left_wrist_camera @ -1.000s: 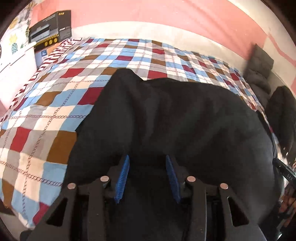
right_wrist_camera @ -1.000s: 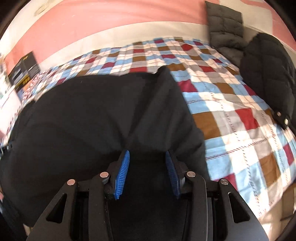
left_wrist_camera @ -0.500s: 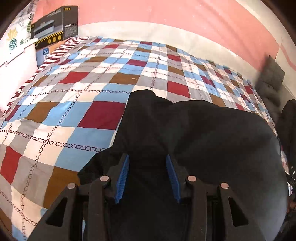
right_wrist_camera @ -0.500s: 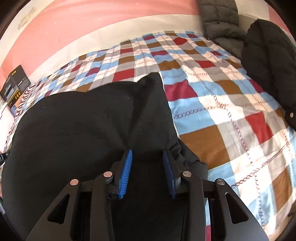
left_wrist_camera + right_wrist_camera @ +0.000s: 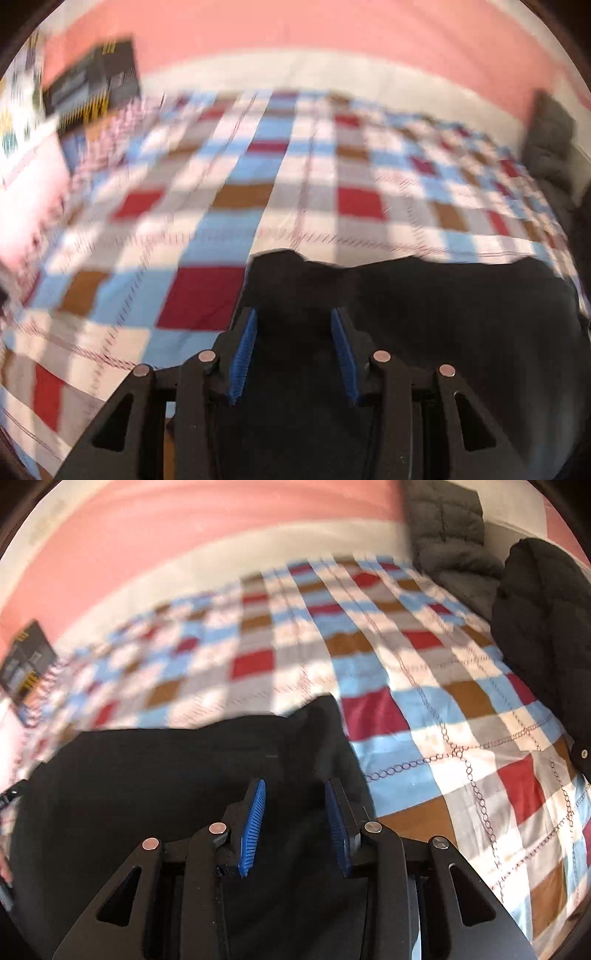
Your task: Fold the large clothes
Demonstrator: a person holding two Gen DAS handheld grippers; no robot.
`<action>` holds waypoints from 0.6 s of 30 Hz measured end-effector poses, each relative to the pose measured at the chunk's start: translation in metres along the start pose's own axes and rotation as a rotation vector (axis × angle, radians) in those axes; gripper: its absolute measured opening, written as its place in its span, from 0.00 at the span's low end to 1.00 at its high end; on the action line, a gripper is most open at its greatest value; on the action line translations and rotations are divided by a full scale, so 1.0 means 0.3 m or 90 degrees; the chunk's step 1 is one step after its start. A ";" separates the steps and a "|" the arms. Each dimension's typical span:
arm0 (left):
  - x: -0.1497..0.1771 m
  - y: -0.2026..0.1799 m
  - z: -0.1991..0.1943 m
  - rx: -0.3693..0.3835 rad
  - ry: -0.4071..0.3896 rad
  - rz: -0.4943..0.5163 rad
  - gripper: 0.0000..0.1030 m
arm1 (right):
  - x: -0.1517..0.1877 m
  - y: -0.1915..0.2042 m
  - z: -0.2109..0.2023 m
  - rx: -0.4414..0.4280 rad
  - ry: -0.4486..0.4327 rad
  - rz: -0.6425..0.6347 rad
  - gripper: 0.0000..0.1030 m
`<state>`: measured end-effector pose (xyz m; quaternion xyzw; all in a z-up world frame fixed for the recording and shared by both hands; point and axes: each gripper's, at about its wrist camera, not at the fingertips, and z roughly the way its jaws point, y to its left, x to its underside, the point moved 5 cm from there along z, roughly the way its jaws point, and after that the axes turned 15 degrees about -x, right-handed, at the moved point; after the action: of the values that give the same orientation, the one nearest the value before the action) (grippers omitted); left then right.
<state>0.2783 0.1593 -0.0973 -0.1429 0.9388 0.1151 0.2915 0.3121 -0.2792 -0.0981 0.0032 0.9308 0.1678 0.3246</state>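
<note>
A large black garment (image 5: 443, 314) lies low in both views on the checked bedspread (image 5: 280, 184). My left gripper (image 5: 293, 325) has its blue pads (image 5: 243, 347) closed on a bunched left corner of the black cloth. My right gripper (image 5: 293, 794) holds the garment's right corner (image 5: 317, 723) between its blue pads (image 5: 255, 819). The garment (image 5: 166, 775) spreads to the left of the right gripper. Both views are blurred by motion.
A black and yellow box (image 5: 92, 85) stands at the far left of the bed, and shows in the right wrist view (image 5: 26, 661). A grey quilted jacket (image 5: 447, 528) and a black padded coat (image 5: 543, 635) lie at the bed's right end. A pink wall (image 5: 295, 33) is behind.
Both grippers have pulled the garment back toward the near edge. Much more bare bedspread shows beyond the cloth, and the garment's far edge is now close to the fingers.
</note>
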 end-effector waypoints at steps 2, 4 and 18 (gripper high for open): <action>0.019 0.040 0.069 0.024 0.030 -0.053 0.53 | 0.023 -0.067 0.056 -0.021 0.017 0.054 0.32; 0.041 0.082 0.106 0.062 0.049 -0.119 0.57 | 0.034 -0.103 0.065 -0.017 0.007 0.076 0.32; 0.002 0.056 -0.019 -0.014 0.023 -0.043 0.53 | 0.011 -0.065 -0.032 0.012 0.011 0.053 0.34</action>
<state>0.2694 0.1731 -0.0909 -0.1799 0.9371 0.1124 0.2770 0.3058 -0.3003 -0.0993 0.0437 0.9342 0.1726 0.3092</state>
